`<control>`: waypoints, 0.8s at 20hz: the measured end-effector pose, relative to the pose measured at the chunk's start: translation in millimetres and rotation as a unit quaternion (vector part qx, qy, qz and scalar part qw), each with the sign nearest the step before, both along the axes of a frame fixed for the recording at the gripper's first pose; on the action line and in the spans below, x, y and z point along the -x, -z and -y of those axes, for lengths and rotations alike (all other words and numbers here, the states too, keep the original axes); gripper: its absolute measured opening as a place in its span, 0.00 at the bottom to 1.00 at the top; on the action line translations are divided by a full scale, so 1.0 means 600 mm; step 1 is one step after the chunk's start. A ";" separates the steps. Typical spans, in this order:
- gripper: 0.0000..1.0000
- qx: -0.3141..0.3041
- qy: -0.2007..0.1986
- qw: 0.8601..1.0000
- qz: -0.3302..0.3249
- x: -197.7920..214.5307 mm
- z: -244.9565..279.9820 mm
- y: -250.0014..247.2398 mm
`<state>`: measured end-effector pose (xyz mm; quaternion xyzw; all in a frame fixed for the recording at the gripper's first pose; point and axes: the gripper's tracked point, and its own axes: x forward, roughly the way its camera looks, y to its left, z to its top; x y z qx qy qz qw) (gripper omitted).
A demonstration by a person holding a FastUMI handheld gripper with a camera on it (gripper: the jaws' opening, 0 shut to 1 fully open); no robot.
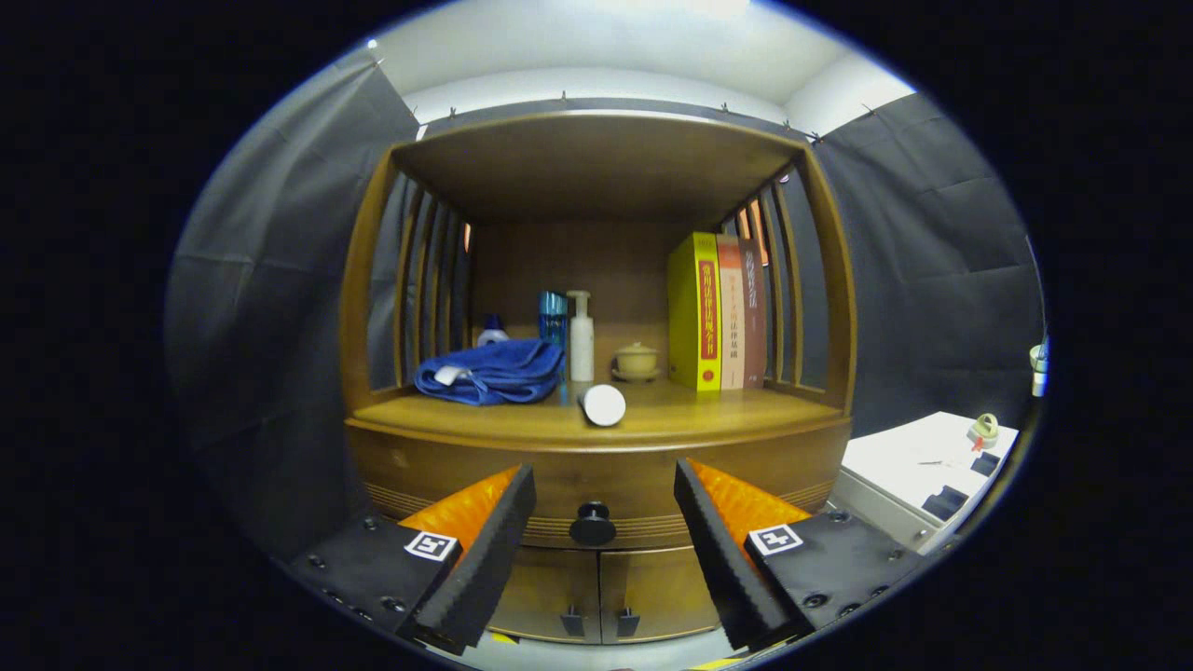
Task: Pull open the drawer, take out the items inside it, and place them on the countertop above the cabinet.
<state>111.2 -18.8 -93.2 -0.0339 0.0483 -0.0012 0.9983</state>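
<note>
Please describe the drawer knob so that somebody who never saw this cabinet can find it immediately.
Start at the wooden cabinet and go below its countertop to the curved drawer front. The knob sits at its middle, between and just beyond the open gripper fingers. It is round and dark, unlike the two small door pulls lower down.

Gripper (604, 508) jaws apart, drawer knob (593, 524) just ahead btwn them.
</note>
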 end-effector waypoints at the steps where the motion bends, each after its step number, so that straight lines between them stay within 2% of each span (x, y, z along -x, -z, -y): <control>1: 0.98 -0.007 -0.004 1.000 0.000 0.019 -0.005 -0.026; 6: 0.98 -0.028 -0.035 0.999 0.003 0.121 -0.018 -0.142; 10: 0.98 -0.013 -0.027 0.999 0.017 0.192 -0.012 -0.198; 13: 0.98 -0.015 -0.041 0.999 0.010 0.214 -0.022 -0.219; 16: 0.98 -0.011 -0.033 0.999 0.019 0.226 -0.007 -0.233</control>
